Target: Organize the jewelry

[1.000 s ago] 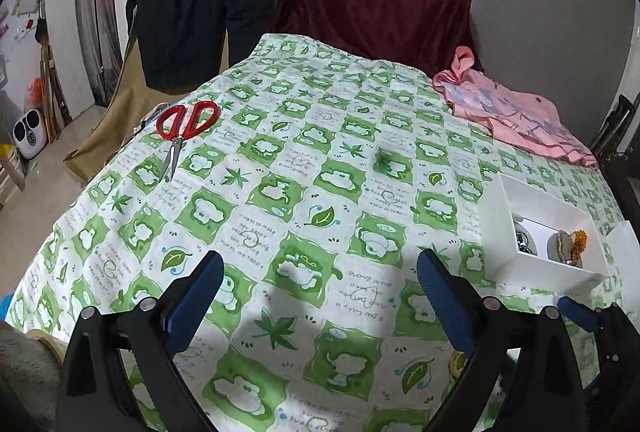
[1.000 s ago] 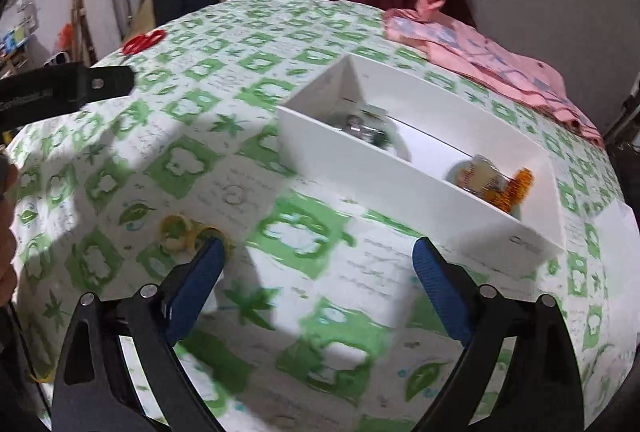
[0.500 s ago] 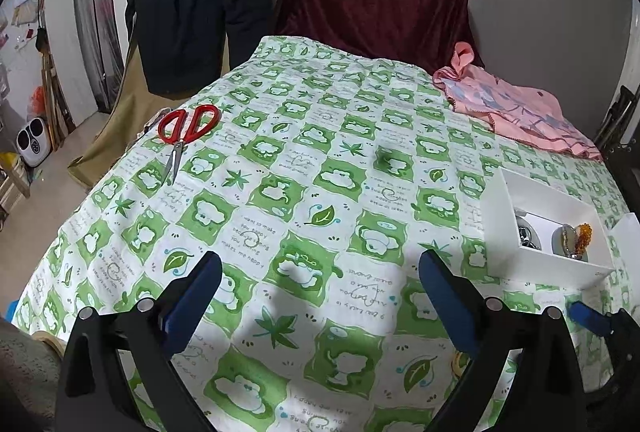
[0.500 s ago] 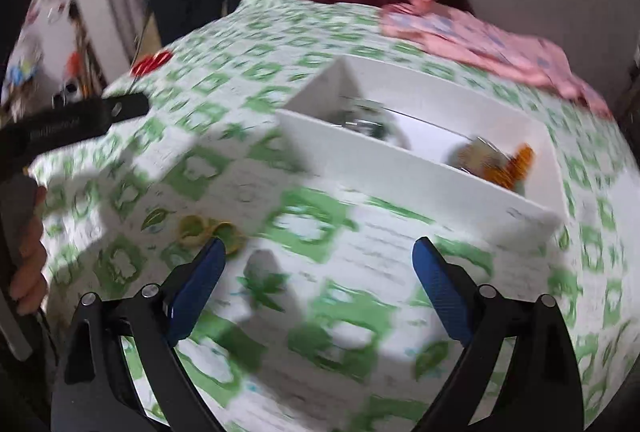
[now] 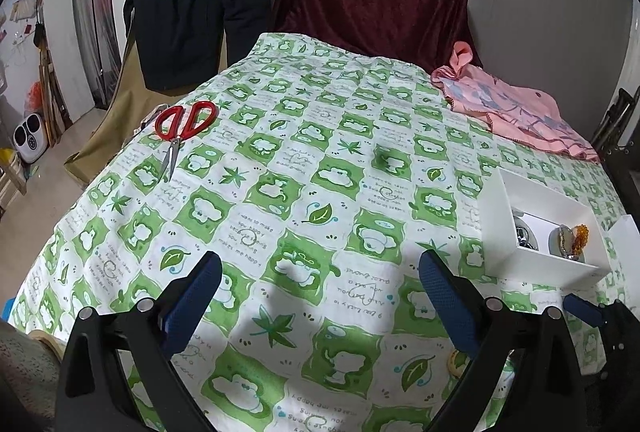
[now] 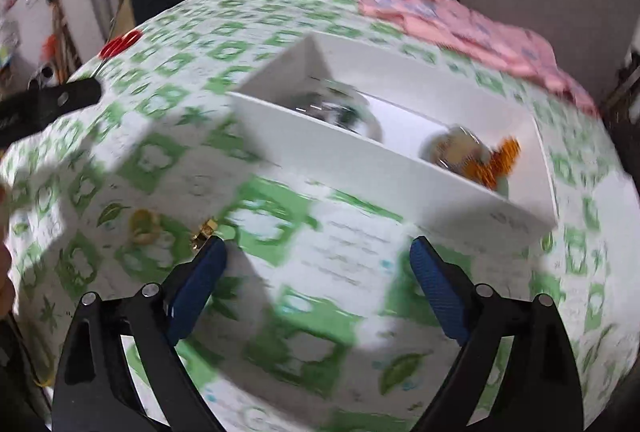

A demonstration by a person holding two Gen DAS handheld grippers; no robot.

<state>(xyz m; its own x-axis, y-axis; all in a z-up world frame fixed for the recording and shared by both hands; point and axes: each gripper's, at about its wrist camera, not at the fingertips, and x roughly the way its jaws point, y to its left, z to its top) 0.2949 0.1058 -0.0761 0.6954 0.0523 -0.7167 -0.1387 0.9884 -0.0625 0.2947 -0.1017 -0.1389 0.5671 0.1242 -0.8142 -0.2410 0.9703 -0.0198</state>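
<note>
A green-and-white patterned tablecloth (image 5: 304,168) covers the table, with red scissors (image 5: 182,126) far left and a pink cloth (image 5: 516,112) at the back. The white divided box (image 6: 384,156) already holds silver and amber pieces. A loose yellowish ring-like piece (image 6: 144,228) lies on the cloth, just beside the right gripper (image 6: 318,264), whose fingers are spread wide and empty. The left gripper (image 5: 320,280) hovers wide and empty too. Centre the jaws over the piece before closing. Motion blur hides what exactly it is.
</note>
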